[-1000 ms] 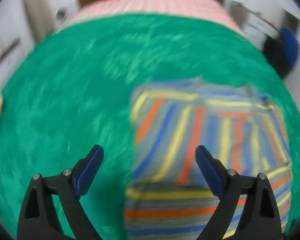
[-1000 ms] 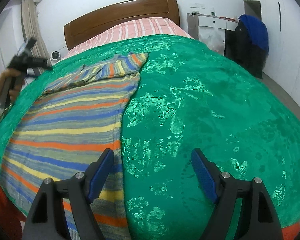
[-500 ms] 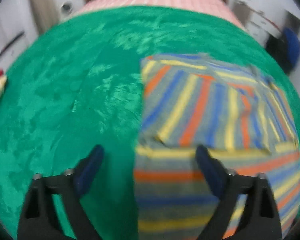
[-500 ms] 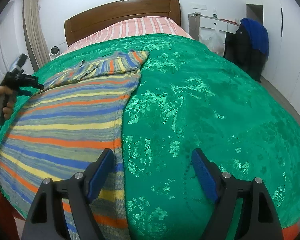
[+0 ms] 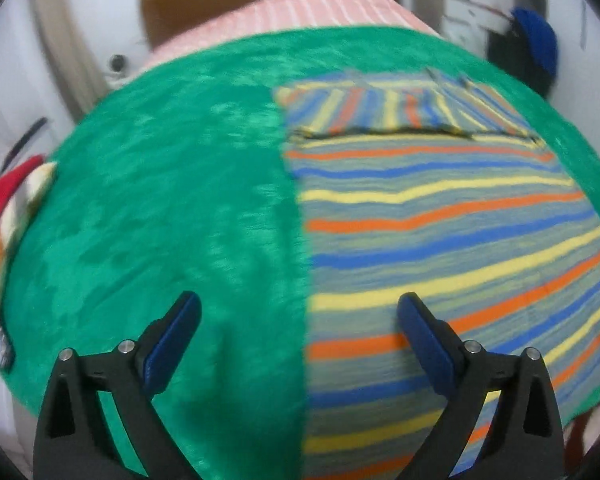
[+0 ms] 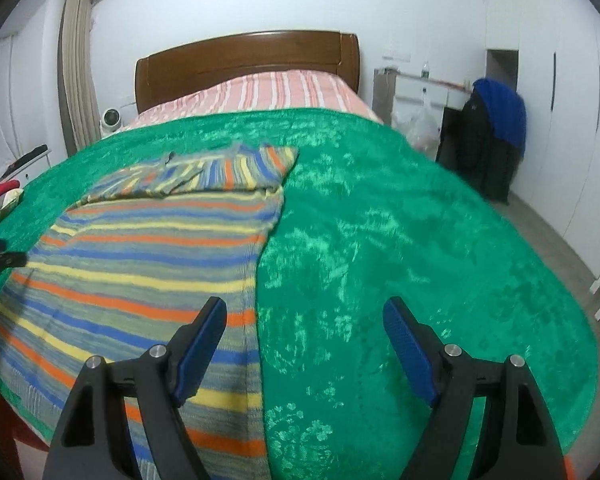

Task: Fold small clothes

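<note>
The striped sweater (image 5: 440,232) lay flat on the green blanket (image 5: 160,208), filling the frame's right half. The left gripper (image 5: 298,316) and right gripper (image 6: 304,320) hovered wide apart, gripping nothing.

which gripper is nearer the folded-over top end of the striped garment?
Neither clearly. Left gripper straddles the striped garment left edge; right gripper straddles its right edge. Both open, short of the fold.

The sweater (image 6: 140,264) is lying flat on the blanket (image 6: 380,240) covering the bed, its far end folded over itself. It is sitting ahead and left of the right gripper (image 6: 304,344), and ahead and right of the left gripper (image 5: 300,332). The headboard (image 6: 244,56) is standing beyond both.
</note>
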Demonstrator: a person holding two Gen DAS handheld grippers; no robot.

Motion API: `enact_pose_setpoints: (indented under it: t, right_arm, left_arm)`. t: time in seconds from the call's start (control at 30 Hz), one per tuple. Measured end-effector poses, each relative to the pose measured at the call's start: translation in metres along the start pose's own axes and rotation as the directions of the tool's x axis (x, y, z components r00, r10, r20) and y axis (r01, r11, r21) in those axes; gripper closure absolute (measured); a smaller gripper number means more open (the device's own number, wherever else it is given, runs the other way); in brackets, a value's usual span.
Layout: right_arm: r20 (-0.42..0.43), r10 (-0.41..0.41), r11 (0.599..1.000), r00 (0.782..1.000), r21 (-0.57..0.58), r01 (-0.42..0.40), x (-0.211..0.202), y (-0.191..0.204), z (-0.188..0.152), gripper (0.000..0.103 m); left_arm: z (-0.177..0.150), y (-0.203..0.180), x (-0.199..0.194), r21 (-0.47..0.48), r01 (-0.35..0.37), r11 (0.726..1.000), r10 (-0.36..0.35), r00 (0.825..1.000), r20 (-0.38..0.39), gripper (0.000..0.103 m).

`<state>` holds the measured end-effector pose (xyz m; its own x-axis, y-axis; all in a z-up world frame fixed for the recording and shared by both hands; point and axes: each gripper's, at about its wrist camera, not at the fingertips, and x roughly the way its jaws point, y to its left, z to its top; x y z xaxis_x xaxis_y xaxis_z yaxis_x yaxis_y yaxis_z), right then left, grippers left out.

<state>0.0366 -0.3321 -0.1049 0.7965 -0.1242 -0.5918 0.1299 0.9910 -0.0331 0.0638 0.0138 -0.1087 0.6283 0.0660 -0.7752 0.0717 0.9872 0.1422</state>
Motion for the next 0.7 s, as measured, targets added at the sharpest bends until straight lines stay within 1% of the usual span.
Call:
enact_pose_setpoints:
  t: [0.1,0.2,0.23,0.27,0.33,0.37,0.5,0.57,0.7]
  right_arm:
    - [0.005,-0.001,1.0,1.0,0.01,0.001,0.001,0.003,0.001,0.023]
    - [-0.024,-0.007,1.0,1.0,0.024,0.008,0.008,0.002,-0.002,0.023]
    - [-0.029,-0.019,1.0,0.999,0.016,0.019,0.009,0.003,-0.003,0.023]
    - [-0.031,-0.028,1.0,0.999,0.01,0.028,0.011,0.003,-0.005,0.023]
    - [-0.04,-0.039,0.999,0.998,0.01,0.04,0.013,0.002,-0.006,0.023]
    - [-0.05,-0.041,0.999,0.998,0.012,0.042,0.016,0.001,-0.007,0.023]
    - [-0.101,-0.035,0.999,0.994,0.027,0.037,0.028,0.001,-0.013,0.023]
    - [-0.11,-0.028,0.999,0.994,0.034,0.032,0.03,0.0,-0.015,0.023]
    - [-0.118,-0.022,0.998,0.993,0.048,0.027,0.033,-0.002,-0.017,0.019]
  left_arm:
    - [-0.01,0.027,0.01,-0.068,-0.052,0.996,0.055,0.998,0.038,0.004]
    - [-0.024,0.049,0.026,-0.117,-0.088,0.989,0.095,0.994,0.053,0.004]
    - [-0.03,0.057,0.03,-0.136,-0.086,0.987,0.095,0.994,0.055,0.003]
    - [-0.033,0.065,0.035,-0.169,-0.067,0.983,0.076,0.996,0.052,0.001]
    - [-0.03,0.08,0.042,-0.272,-0.003,0.962,0.014,0.999,0.038,0.0]
    - [-0.029,0.084,0.044,-0.307,0.009,0.952,0.003,0.999,0.039,0.0]
    - [-0.028,0.079,0.051,-0.286,-0.02,0.958,0.031,0.999,0.034,0.0]
    - [-0.028,0.078,0.053,-0.281,-0.028,0.959,0.039,0.999,0.034,0.0]
    - [-0.033,0.079,0.05,-0.284,-0.029,0.958,0.042,0.998,0.04,0.0]
